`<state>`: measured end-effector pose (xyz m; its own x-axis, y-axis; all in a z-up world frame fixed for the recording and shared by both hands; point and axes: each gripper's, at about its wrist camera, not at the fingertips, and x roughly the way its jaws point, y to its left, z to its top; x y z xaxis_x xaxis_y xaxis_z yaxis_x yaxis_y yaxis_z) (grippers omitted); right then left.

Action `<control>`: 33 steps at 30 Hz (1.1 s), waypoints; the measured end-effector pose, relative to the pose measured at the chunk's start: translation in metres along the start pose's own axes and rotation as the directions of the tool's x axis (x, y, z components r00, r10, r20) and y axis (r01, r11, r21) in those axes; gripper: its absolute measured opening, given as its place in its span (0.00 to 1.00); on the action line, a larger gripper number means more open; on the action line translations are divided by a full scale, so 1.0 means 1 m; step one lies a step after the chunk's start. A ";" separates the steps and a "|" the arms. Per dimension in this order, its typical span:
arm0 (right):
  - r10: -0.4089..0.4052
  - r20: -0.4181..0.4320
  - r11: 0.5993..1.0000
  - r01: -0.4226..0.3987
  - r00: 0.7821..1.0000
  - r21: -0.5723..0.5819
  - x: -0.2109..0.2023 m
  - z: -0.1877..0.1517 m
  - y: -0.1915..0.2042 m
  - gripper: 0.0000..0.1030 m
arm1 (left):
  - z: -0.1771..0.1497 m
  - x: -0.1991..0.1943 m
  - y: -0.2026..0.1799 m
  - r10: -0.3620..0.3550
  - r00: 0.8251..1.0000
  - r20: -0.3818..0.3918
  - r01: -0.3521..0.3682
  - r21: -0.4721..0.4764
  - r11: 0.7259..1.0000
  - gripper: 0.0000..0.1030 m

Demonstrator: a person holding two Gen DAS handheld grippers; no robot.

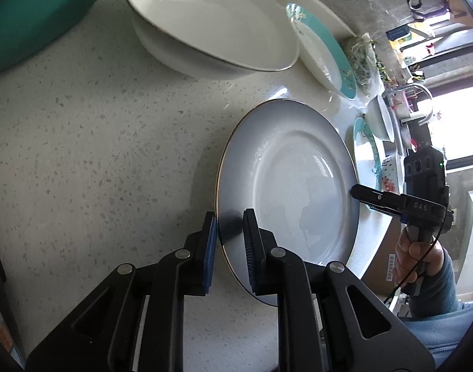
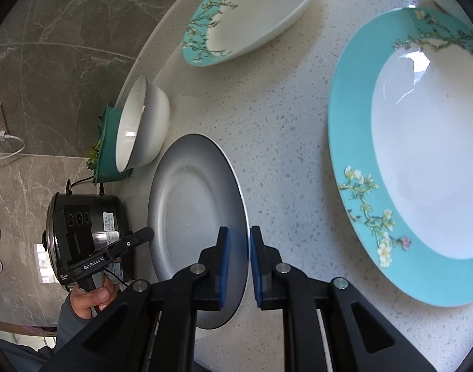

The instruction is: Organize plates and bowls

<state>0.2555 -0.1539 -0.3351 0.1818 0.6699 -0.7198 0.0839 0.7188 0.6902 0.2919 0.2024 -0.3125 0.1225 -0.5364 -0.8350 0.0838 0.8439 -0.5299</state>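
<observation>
Mid-carry right now: pale grey round ceramic plate with a thin gold rim (image 1: 286, 179) pinched on opposite edges, left gripper (image 1: 230, 245) clamped narrow on one side of the rim, right gripper (image 2: 238, 263) clamped narrow on the other. Looks tilted and lifted off the speckled white stone countertop (image 1: 97, 142), though hard to say for sure whether the far edge is fully clear.

Around it: a big white ceramic bowl with gold edge (image 1: 211, 21) just past the plate, a teal-rimmed flowered shallow dish (image 2: 251, 15) farther along, and a large teal-rimmed flowered dinner plate (image 2: 416, 155) beside the right gripper.

Next move, best guess: picking a stacking spot, probably that large teal plate or a bare patch of counter. Needs both hands moving level and together, then letting go only once flat. Slippery glaze, thin rim grip, so easy to twist out.
</observation>
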 end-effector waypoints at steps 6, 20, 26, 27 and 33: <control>0.006 0.016 1.000 -0.006 1.000 -0.026 -0.013 -0.010 0.006 0.15 | -0.012 -0.021 -0.018 0.006 0.999 0.037 -0.007 0.027 1.000 0.14; 0.012 0.040 0.996 -0.008 0.999 -0.089 -0.059 -0.054 0.003 0.16 | -0.076 -0.044 -0.071 0.022 0.996 0.086 -0.027 0.051 0.998 0.14; 0.001 0.037 0.997 0.002 0.999 -0.079 -0.057 -0.065 -0.018 0.16 | -0.095 -0.023 -0.076 0.047 0.996 0.080 -0.051 0.057 0.997 0.14; -0.004 0.035 0.997 0.006 0.999 -0.078 -0.054 -0.066 -0.024 0.16 | -0.096 -0.016 -0.075 0.052 0.996 0.076 -0.056 0.057 0.997 0.14; -0.025 0.036 0.998 0.027 0.999 -0.060 -0.042 -0.065 -0.044 0.17 | -0.092 0.012 -0.076 0.081 0.993 0.089 -0.085 0.052 0.995 0.15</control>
<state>0.1800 -0.2014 -0.3400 0.2149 0.6447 -0.7336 0.0298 0.7465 0.6647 0.1964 0.1319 -0.2959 0.2161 -0.4649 -0.8586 0.1241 0.8853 -0.4482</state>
